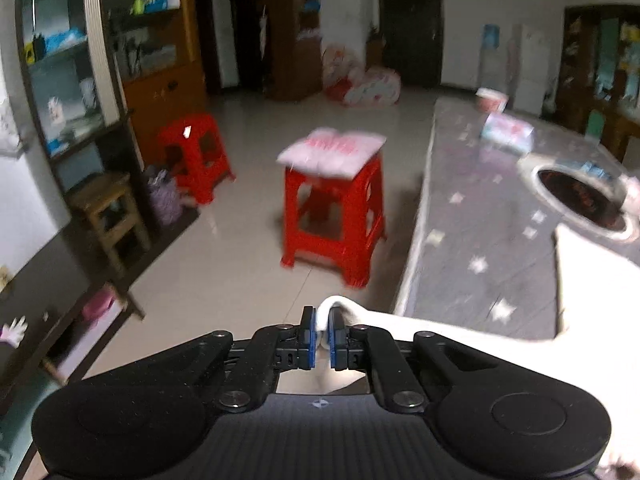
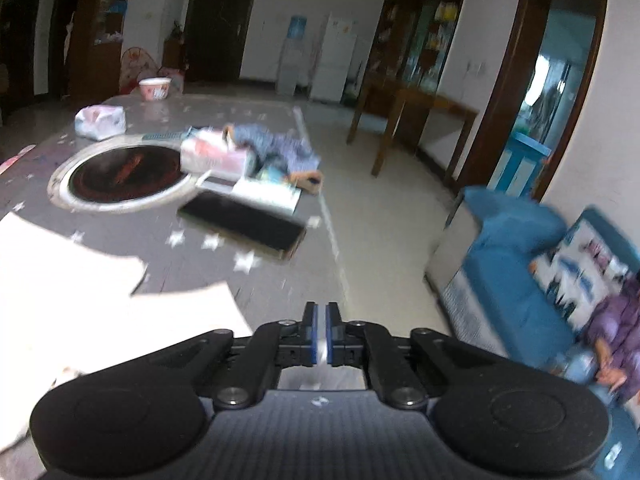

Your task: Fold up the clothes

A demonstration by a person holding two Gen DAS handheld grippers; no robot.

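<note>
Left gripper pinches white cloth; right gripper nearly closed.

Two red plastic stools are standing on the floor at mid-frame in the left wrist view, and one wooden stool is sitting at the left. One white garment is lying at the lower left of the right wrist view, with one bowl resting at the upper left. Two grippers are showing, one per view.

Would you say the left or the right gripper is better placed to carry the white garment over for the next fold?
Left, probably. The left gripper is shut on a bunched edge of the white garment; the right gripper looks shut on nothing, the cloth lying to its left.
</note>
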